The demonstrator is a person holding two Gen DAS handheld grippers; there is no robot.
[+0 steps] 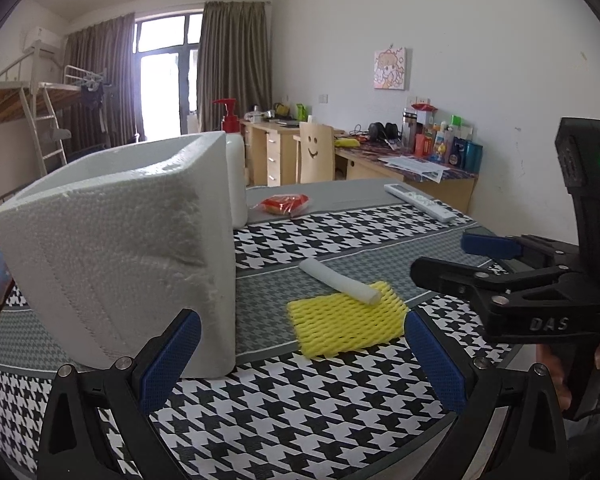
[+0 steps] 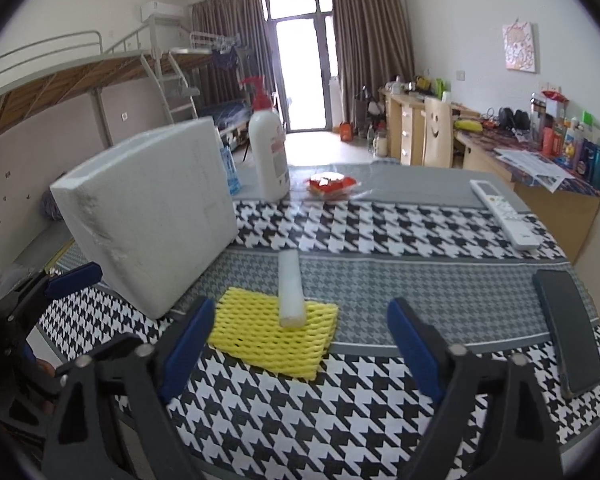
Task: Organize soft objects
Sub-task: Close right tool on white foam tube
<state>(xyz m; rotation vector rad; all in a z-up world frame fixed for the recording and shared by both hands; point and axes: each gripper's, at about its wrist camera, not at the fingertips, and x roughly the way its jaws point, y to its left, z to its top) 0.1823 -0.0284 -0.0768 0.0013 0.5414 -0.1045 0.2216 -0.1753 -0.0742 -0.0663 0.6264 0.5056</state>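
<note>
The houndstooth-covered table [image 2: 340, 420] carries a foam box [image 2: 148, 216], yellow foam net [image 2: 260, 340], lotion bottle [image 2: 269, 152], remote [image 2: 504, 214] and phone [image 2: 568, 328].

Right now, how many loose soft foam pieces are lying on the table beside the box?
2: a yellow foam net flat on the tablecloth, and a white foam tube resting across it. The styrofoam box may hide more.

Daylit from the blown-out balcony door [image 2: 300, 76] — soft shadows, mild blur, heavy fisheye bending and dark vignette at edges.

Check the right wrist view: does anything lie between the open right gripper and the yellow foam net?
Nothing. In the right wrist view only bare houndstooth tablecloth separates the right gripper from the yellow foam net, whose near edge sits between the fingers.
</note>
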